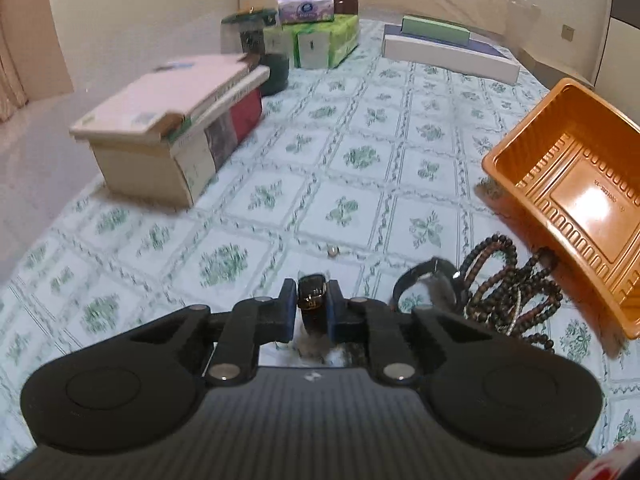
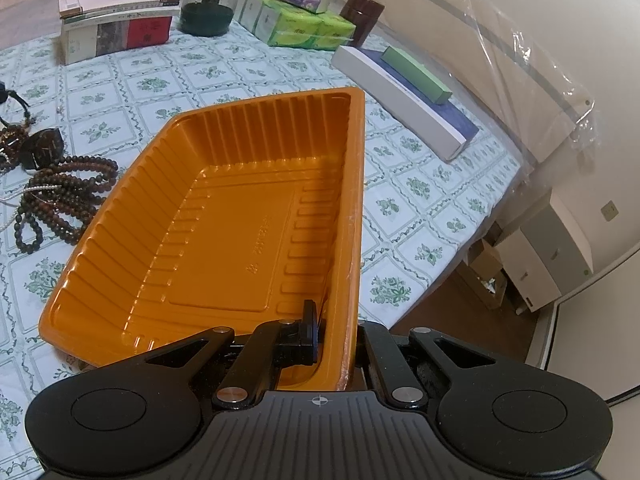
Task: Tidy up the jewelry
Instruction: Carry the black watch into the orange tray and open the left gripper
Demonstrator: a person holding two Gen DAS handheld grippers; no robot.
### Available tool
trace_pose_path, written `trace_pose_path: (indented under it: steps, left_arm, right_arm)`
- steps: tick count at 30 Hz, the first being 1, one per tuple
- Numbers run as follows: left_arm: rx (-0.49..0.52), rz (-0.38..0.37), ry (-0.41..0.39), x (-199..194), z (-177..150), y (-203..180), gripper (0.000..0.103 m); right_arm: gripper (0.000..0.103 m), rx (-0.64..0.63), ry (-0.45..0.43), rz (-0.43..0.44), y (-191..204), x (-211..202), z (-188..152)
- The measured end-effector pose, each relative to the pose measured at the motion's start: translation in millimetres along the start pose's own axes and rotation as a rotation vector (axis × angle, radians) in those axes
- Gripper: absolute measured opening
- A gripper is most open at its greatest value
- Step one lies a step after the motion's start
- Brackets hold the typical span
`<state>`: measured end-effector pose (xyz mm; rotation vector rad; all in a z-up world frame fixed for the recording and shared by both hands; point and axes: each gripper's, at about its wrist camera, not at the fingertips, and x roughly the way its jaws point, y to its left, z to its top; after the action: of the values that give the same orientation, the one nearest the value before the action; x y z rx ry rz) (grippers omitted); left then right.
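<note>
**Watch clamped in the left gripper, tray steadied by the right**

The left gripper [image 1: 313, 312] is closed on a dark watch [image 1: 312, 300] — its blue pads press the case from both sides, and the strap hangs down between the fingers out of clear sight. The watch is lifted clear of the green-patterned tablecloth [image 1: 280, 184]. The piece looks small, rigid at the case and limp at the strap; the smooth case is likely slippery, so a hold across the flat sides of the case, as here, seems safer than one on the band.

Just right of it lie a second black watch [image 1: 428, 284] and a tangled heap of wooden bead strands [image 1: 504, 292], touching the near wall of the orange plastic tray [image 1: 516, 148]. The beads should be light but floppy and prone to snag on one another; pinching a bundle of strands near the top of the heap would probably lift them best. A tiny pale object [image 1: 332, 251] sits alone on the cloth; what it is cannot be told.

The right gripper [image 2: 336, 332] is shut on the tray's thin right-hand wall — one finger inside, the other outside. The tray is empty, and its ribbed plastic looks light and flexible.
</note>
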<state>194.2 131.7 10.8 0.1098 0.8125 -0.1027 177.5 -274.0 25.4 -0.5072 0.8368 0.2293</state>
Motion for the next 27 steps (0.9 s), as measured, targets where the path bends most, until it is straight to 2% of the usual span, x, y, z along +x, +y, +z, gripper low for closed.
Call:
trace_pose_path:
  steps: [7, 11, 20, 27]
  left_arm:
    - [0.032, -0.02, -0.045, -26.4, 23.3, -6.2, 0.013]
    - [0.049, -0.065, -0.078, -41.0, 34.8, -24.8, 0.013]
    - [0.103, -0.298, -0.125, -43.6, 51.7, -115.1, 0.013]
    - [0.161, -0.469, -0.083, -25.8, 42.5, -192.5, 0.013]
  right_arm:
    - [0.003, 0.001, -0.011, 0.003, 0.3, -3.4, -0.9]
    - [0.003, 0.004, -0.015, 0.003, 0.1, -4.7, -1.5]
    - [0.003, 0.011, -0.021, 0.005, 0.7, -5.2, -2.4]
    - [0.003, 0.015, -0.018, 0.009, 1.3, -5.2, -4.1]
